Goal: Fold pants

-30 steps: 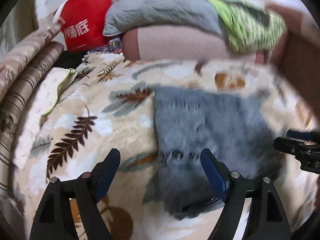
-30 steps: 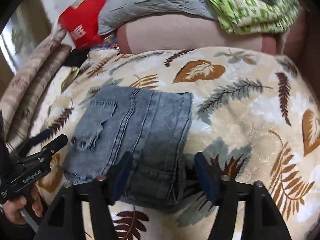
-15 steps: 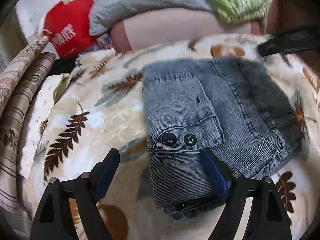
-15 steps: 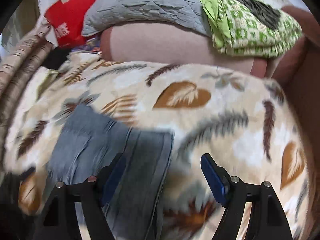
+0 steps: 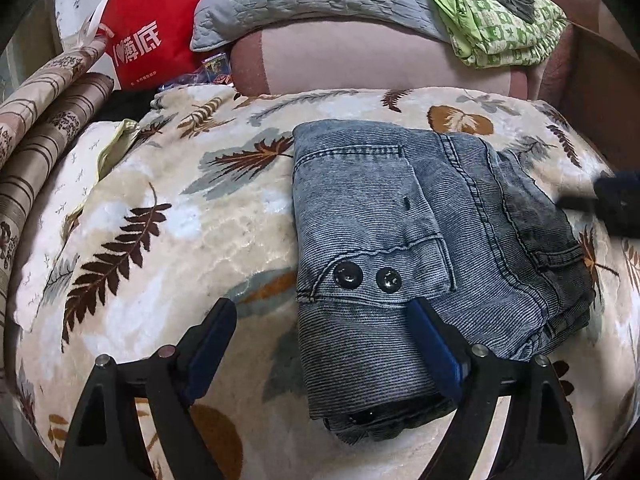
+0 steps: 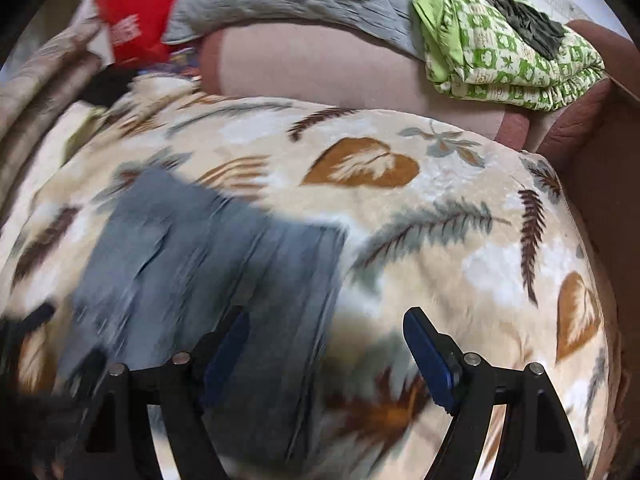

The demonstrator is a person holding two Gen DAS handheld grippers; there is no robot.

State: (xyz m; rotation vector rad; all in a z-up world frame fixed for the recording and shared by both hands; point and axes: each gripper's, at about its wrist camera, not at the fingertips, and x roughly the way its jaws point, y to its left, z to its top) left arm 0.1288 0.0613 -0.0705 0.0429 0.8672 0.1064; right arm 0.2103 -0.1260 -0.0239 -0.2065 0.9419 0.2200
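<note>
Both claws hang over a bed, tilted downward, holding nothing. Left claw (image 5: pixel 324 344): its jaws are opening, already wide, with one corner of the folded jeans (image 5: pixel 424 248) lying loosely between them, untouched by the blue pads. Right claw (image 6: pixel 326 350): jaws wide apart over the leaf-print blanket (image 6: pixel 460 208), the jeans' right edge just beneath its left finger; this view is blurred. The jeans lie folded into a compact rectangle on the blanket, two dark buttons facing up. A green patterned quilt (image 5: pixel 508 20) sits well behind.
</note>
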